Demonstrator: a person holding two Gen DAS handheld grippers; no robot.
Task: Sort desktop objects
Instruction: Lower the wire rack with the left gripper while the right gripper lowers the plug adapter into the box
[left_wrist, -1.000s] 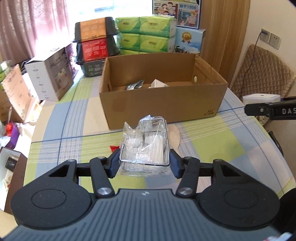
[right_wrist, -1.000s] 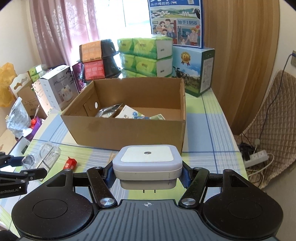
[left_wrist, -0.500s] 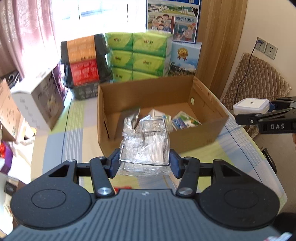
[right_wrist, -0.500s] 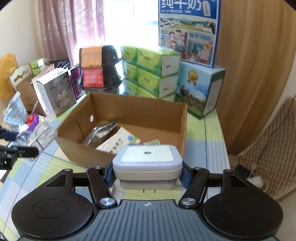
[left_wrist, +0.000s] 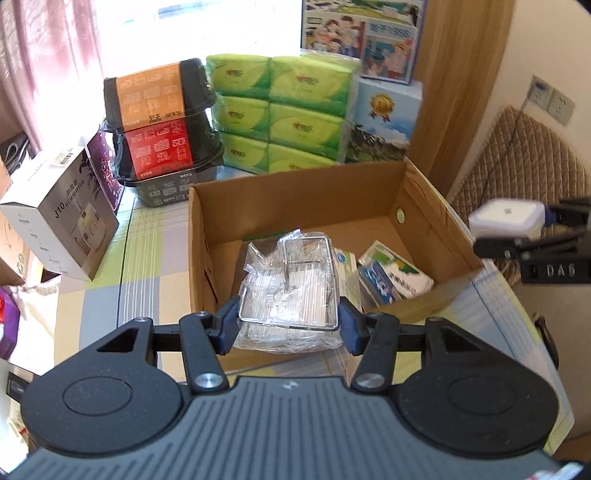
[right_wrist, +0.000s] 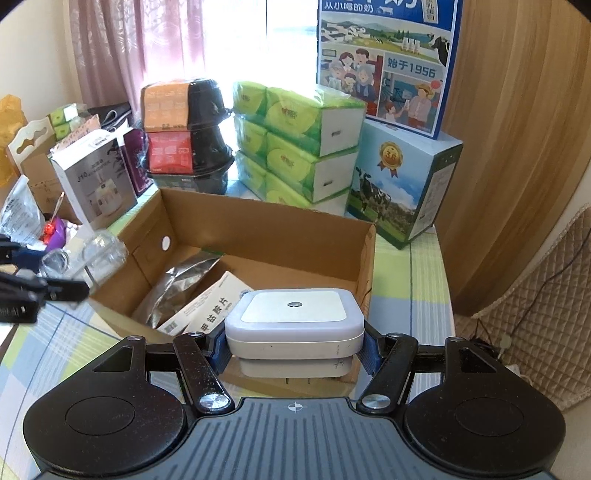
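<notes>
The left tool is closed part-way on a clear pack, a wire-edged thing in crinkled film, gripped by its two sides. It hangs above the near wall of the box, over the box's left half. The right tool is clamped on a white cube, held flat by opposite sides, above the box's near right corner.

The pack looks light. Its film is slick and soft, so the hold ought to bear on the stiff wire edge, not the loose wrap, which could slide or tear. The thin frame may bend under a hard squeeze.

The cube looks like hard plastic, rigid and smooth, a little heavier. Its flat sides suit the pads; its rounded corners would slip.

Inside the box lie a foil pouch and cartons, so both things would land on something uneven. Each seems best let go low. The two tools are well apart across the box, so neither crowds the other.
</notes>
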